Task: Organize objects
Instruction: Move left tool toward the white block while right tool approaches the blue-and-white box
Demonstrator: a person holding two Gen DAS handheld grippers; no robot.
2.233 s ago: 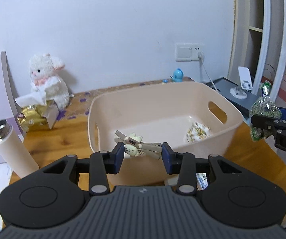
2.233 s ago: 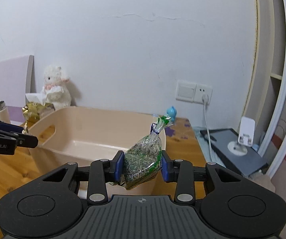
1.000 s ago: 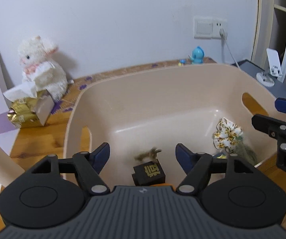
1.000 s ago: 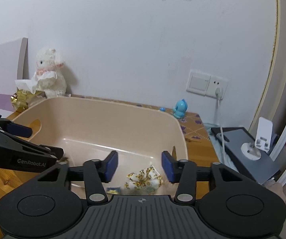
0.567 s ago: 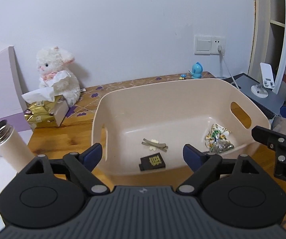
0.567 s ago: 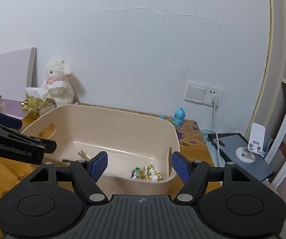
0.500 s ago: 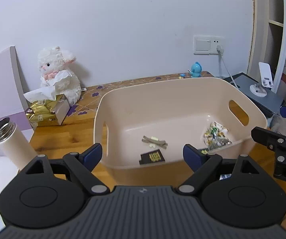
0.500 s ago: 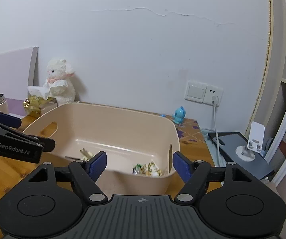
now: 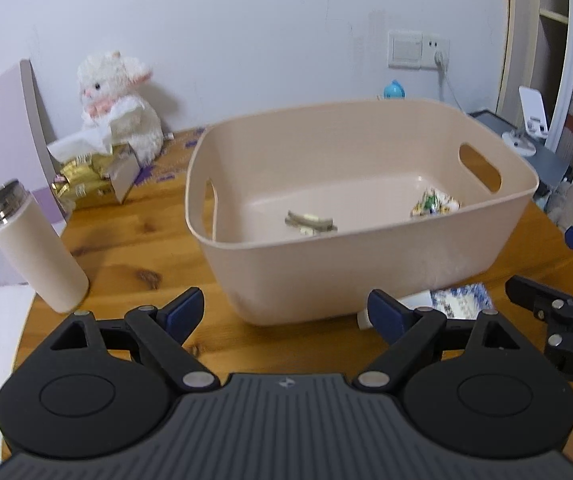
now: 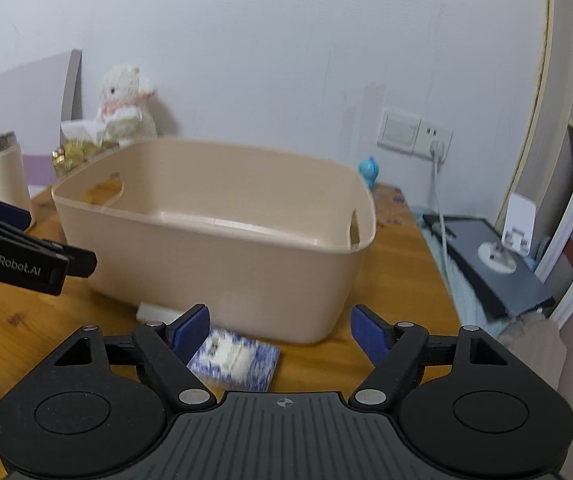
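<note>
The left tongs (image 9: 286, 314) stand wide apart and hold nothing, hovering over the near edge of the wooden worktop (image 9: 134, 256), just in front of the beige plastic basket with cut-out handles (image 9: 366, 272). The right tongs (image 10: 280, 332) are likewise spread wide and empty, near the basket's right front corner.

Inside the basket, a small grey-and-cream hair clip (image 9: 309, 222) lies on the floor near the middle, and a crinkled packet with green and yellow print (image 9: 434, 205) lies toward the right end, below the handle slot. A blue-and-white patterned pack (image 10: 236, 358) lies flat on the worktop just in front of the basket, between the two tongs in the right wrist view; a white piece beside it shows partly from under the basket's edge.

To the left stands a cream cylindrical flask with a steel top (image 9: 32, 246), tilted in the fisheye. Farther back sit a gold tissue box (image 9: 86, 186) and a white plush lamb (image 9: 118, 108) against the wall. A small blue figurine (image 10: 368, 172) stands at the far right, behind the basket.
</note>
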